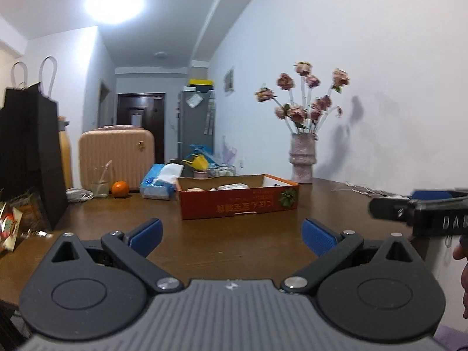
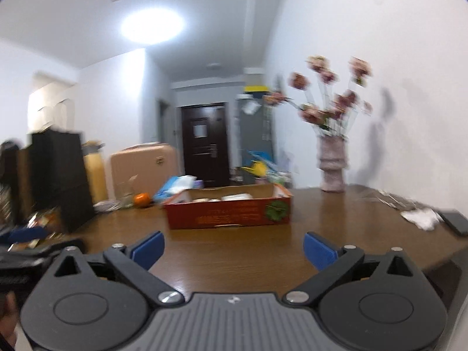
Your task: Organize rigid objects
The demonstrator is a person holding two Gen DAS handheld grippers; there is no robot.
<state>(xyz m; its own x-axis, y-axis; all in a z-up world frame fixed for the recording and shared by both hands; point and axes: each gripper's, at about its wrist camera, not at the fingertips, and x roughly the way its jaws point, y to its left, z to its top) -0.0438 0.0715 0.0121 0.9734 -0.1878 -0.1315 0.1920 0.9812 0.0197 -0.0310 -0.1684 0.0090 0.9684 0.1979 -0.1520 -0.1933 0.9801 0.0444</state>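
Both claws are wide apart and hold nothing. The left claw (image 1: 232, 235) and the right claw (image 2: 233, 248) hang low over the brown worktop (image 1: 234, 242), side by side, and both look at the same box. It looks like a moment between two jobs: some things already lie in the box, and no claw has a new thing yet.

Far to the left of the left claw stands a tall black paper bag (image 1: 30, 152) with thin loop handles. It looks stiff and flat-sided. Ahead and to the left are a clear glass cup (image 1: 99, 185), a round orange (image 1: 120, 189) with a bumpy skin, and a soft blue pack of tissues (image 1: 159, 182). Behind them is a pink suitcase (image 1: 117, 158) with ridges.

Right in front of both claws, well apart from them, is the red cardboard box (image 1: 238, 203). It is low and open on top. Inside are a few small pale things, too hidden to name.

Ahead and to the right stands a rough pink vase (image 1: 302, 158) with paper-like flowers. To the right of the right claw lie a crumpled white tissue (image 2: 421, 218) and a flat dark slab (image 2: 456, 222).

Next, a claw should probably go to a hard loose thing, like the cup or the orange, close on it softly, and carry it to the box. The glass could slip or crack.
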